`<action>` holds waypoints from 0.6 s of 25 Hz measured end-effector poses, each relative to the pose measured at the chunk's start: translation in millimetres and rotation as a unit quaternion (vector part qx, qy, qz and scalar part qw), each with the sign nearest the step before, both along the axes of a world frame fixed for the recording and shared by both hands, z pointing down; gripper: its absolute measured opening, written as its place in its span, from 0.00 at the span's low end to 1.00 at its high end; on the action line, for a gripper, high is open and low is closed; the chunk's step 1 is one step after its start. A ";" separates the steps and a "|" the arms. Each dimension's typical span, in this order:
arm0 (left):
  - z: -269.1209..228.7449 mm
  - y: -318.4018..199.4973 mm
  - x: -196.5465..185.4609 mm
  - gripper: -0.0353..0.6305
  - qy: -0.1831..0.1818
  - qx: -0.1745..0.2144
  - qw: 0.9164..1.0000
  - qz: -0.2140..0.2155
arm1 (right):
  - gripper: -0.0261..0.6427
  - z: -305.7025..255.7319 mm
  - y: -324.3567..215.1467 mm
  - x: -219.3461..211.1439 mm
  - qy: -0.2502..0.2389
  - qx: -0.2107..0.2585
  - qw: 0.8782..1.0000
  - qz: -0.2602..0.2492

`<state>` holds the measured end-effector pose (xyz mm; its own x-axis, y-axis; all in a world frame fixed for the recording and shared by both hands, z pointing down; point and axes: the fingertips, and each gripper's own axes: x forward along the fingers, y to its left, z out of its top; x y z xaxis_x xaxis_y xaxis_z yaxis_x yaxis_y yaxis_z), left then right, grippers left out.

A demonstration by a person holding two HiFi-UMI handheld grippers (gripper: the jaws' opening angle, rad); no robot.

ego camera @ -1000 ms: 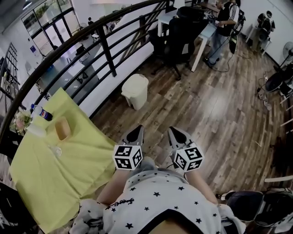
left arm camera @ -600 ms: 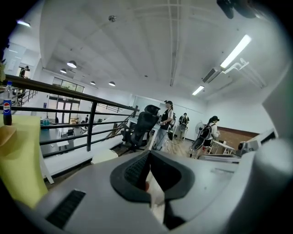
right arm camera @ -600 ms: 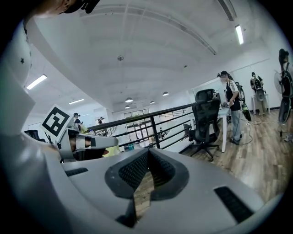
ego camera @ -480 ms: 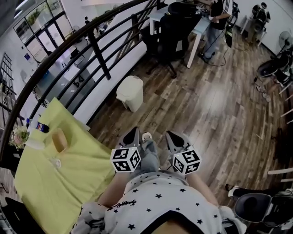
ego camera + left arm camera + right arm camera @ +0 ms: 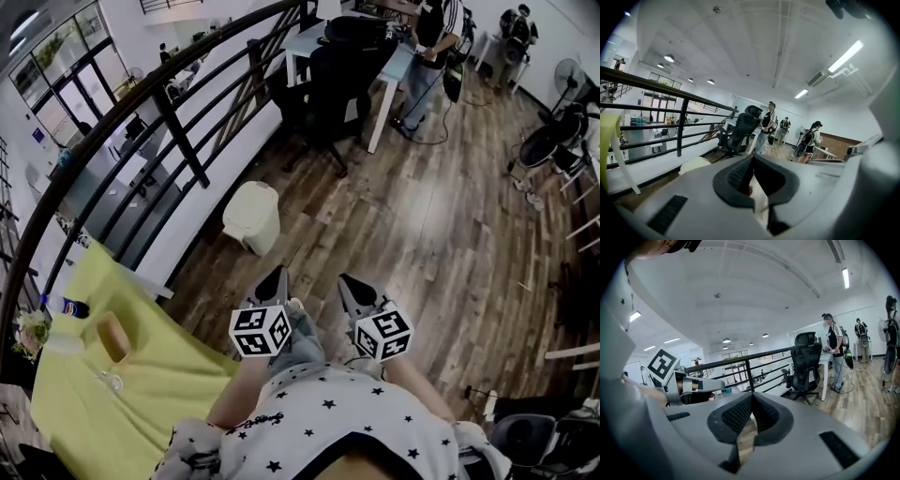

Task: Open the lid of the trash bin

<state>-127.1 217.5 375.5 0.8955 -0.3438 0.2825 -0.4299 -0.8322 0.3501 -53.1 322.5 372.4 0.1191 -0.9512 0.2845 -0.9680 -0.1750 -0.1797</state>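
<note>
Nearby, against the person's star-printed shirt [image 5: 328, 422], the left gripper [image 5: 276, 279] and the right gripper [image 5: 349, 284] were held side by side over the wooden floor [image 5: 422, 225], each with its jaws pressed together at the tips and nothing between them. A yellow-clothed table [image 5: 141, 394] stood to the left. Further ahead, well apart from both grippers, the pale trash bin [image 5: 253, 217] sat by the black railing [image 5: 178, 141], its lid down. Beyond stood an office chair [image 5: 323, 89].

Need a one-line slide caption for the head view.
Closed white trash bin on the wood floor beside the railing; left gripper and right gripper shut, empty, short of it.
</note>
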 end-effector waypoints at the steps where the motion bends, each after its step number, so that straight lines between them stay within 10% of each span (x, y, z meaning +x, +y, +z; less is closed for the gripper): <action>1: 1.6 -8.1 7.3 0.07 -0.001 -0.003 1.000 0.001 | 0.03 -1.5 -9.4 7.5 0.000 0.001 1.000 0.000; 15: -1.6 -152.0 75.6 0.07 -0.009 -0.011 0.999 -0.030 | 0.03 -20.6 -172.3 82.3 0.010 0.009 0.999 -0.052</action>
